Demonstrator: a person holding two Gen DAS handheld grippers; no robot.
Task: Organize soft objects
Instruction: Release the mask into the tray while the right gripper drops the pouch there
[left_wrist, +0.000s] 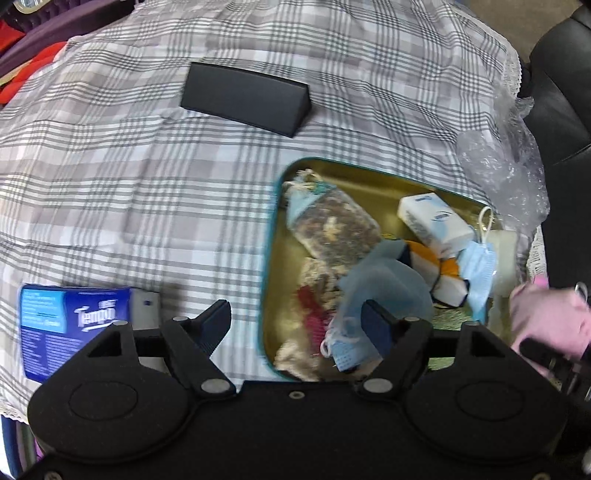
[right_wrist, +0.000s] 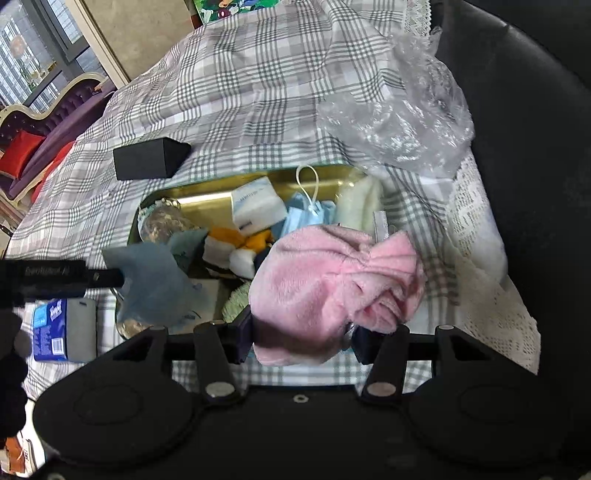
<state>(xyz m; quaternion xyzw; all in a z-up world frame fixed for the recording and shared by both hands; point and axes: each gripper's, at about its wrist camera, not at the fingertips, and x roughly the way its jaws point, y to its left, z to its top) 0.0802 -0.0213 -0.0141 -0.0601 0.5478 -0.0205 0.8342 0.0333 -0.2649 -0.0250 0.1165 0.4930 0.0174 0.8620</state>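
The pink cloth (right_wrist: 332, 284), clamped in the right hand-held gripper (right_wrist: 303, 341), is held just over the tin's (right_wrist: 207, 205) near-right corner; the left hand-held gripper (left_wrist: 299, 325) is spread wide, with blue gauze (left_wrist: 384, 284) draped on one finger.

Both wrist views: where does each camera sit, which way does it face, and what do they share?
Left wrist: sits on the left claw, facing down and forward over the open tin; its fingers stand apart, one touching a blue cloth.
Right wrist: sits on the right claw, facing across the tin; its fingers grip a pink cloth.
Shared: the tin, the black box, the tissue pack and the checked tablecloth.
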